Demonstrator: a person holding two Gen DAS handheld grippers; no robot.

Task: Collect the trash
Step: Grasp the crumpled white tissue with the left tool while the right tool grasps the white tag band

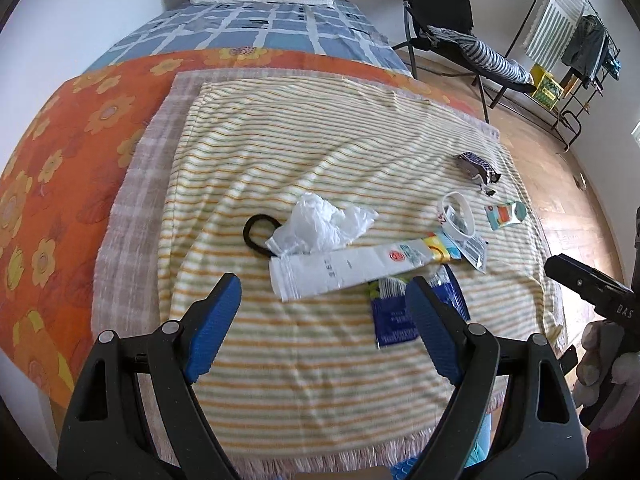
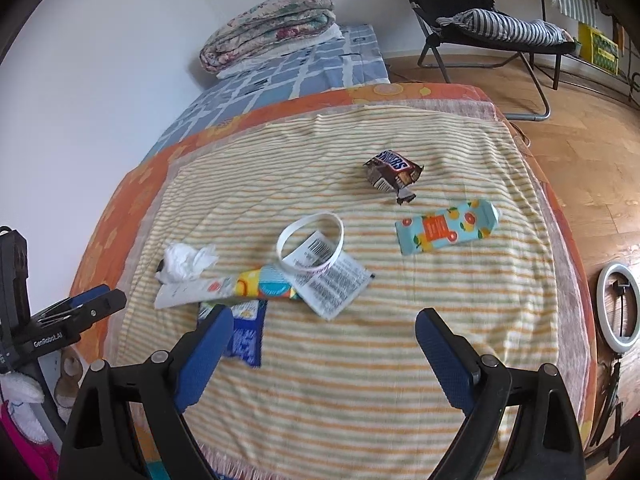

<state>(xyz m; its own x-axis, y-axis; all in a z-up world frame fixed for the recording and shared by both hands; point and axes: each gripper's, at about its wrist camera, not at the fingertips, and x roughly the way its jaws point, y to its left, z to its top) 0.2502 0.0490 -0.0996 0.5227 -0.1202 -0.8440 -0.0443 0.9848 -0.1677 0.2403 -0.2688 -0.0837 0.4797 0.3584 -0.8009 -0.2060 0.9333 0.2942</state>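
Trash lies on a yellow striped towel point(image 1: 280, 152) on the bed. A crumpled white tissue point(image 1: 324, 224) rests on a black hair tie point(image 1: 252, 236), beside a long flattened white carton point(image 1: 348, 268). A blue wrapper point(image 1: 392, 316) lies half behind my left gripper's right finger. Further right are a white ring point(image 2: 310, 246), a printed leaflet point(image 2: 332, 280), a small orange-print carton point(image 2: 444, 228) and a Snickers wrapper point(image 2: 394, 172). My left gripper point(image 1: 324, 284) hangs open above the towel just short of the white carton. My right gripper point(image 2: 324, 320) is open too, holding nothing, near the leaflet.
A folded floral quilt point(image 2: 272, 28) sits at the bed's far end on a blue checked sheet point(image 1: 260, 28). A black folding chair point(image 2: 480, 20) with striped cloth stands on the wood floor point(image 2: 580, 160) to the right. A ring light point(image 2: 618, 308) lies near the bed's right edge.
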